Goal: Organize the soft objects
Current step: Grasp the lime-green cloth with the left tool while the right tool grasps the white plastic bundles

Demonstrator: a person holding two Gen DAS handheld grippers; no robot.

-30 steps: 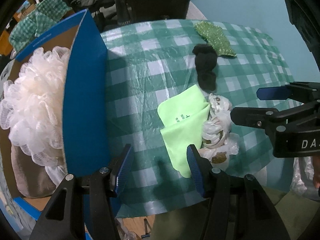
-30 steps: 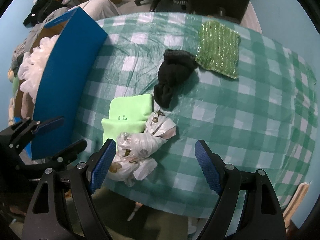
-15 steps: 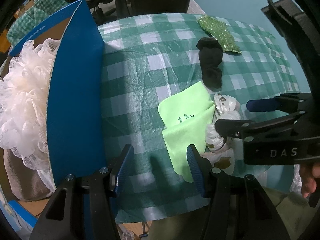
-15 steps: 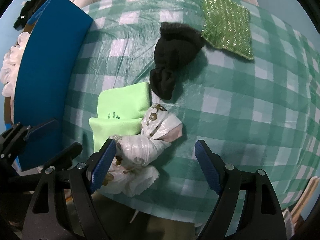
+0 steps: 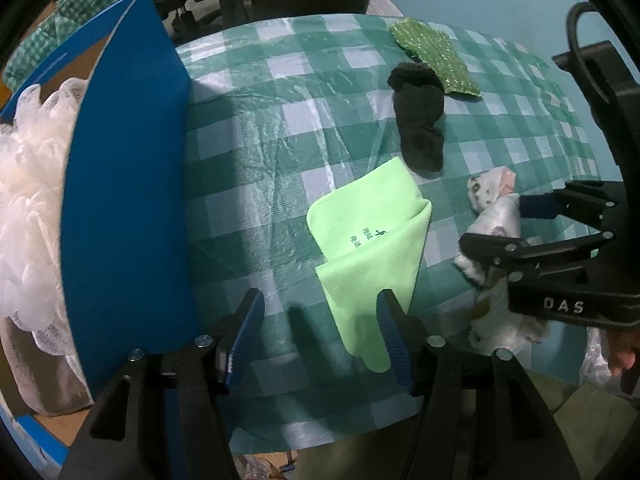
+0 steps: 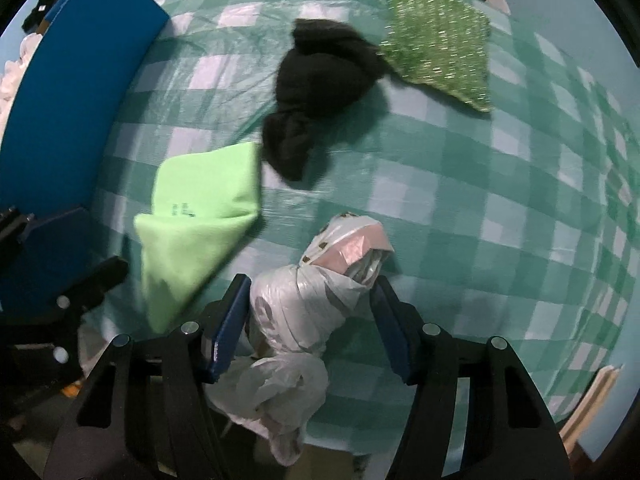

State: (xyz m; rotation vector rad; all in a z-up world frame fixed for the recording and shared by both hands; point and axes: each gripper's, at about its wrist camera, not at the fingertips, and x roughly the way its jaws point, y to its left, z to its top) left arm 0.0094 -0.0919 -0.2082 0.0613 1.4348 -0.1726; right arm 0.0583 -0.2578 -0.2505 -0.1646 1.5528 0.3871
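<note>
Moved: right gripper (image 6: 310,322) has dropped over the bag bundle (image 6: 316,300) at the near tabletop (image 6: 460,184) edge; its jaws have just been closing, bundle between them.
Right jaws: flanking the bundle; firm pinch cannot be told.
Left gripper (image 5: 320,336): jaws spread, holding nothing, at the cloth (image 5: 372,240) edge.
Box (image 5: 124,200): left edge, holds a loofah (image 5: 28,200).
Meaning: bundle pickup is imminent; sock (image 6: 316,92) and scrubber (image 6: 440,36) remain at the far side.
</note>
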